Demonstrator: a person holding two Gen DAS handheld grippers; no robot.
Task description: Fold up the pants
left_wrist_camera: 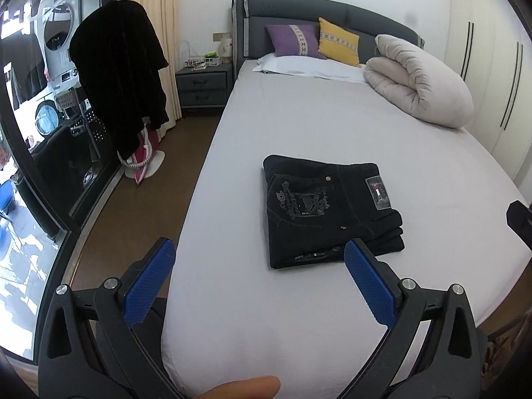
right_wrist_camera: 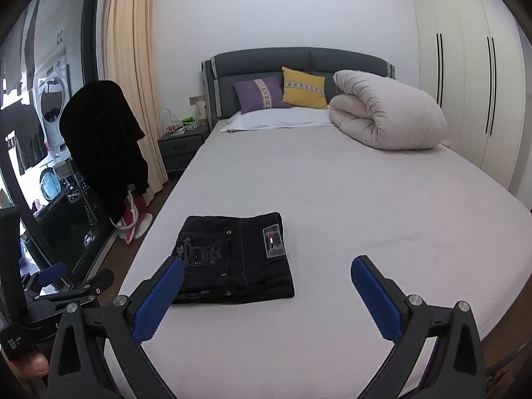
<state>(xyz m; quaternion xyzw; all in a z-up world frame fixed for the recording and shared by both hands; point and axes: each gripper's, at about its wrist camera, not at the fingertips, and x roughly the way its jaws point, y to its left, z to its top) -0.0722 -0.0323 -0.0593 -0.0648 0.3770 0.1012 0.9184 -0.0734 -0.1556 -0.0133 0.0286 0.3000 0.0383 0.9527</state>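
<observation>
Bed (right_wrist_camera: 382,206), folded pants (right_wrist_camera: 232,259) beyond parted tongs (right_wrist_camera: 267,274)

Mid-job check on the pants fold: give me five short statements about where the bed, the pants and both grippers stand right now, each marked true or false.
1. The black denim pants lie folded into a compact stack on the grey bed sheet. True.
2. The left gripper is clamped on the pants. False: its jaws are open and hold nothing.
3. The right gripper is open, its jaws empty. True.
4. The rolled beige duvet lies on top of the pants. False: it sits near the headboard, well apart from them.
5. A purple cushion and a yellow cushion lean against the dark grey headboard. True.
</observation>
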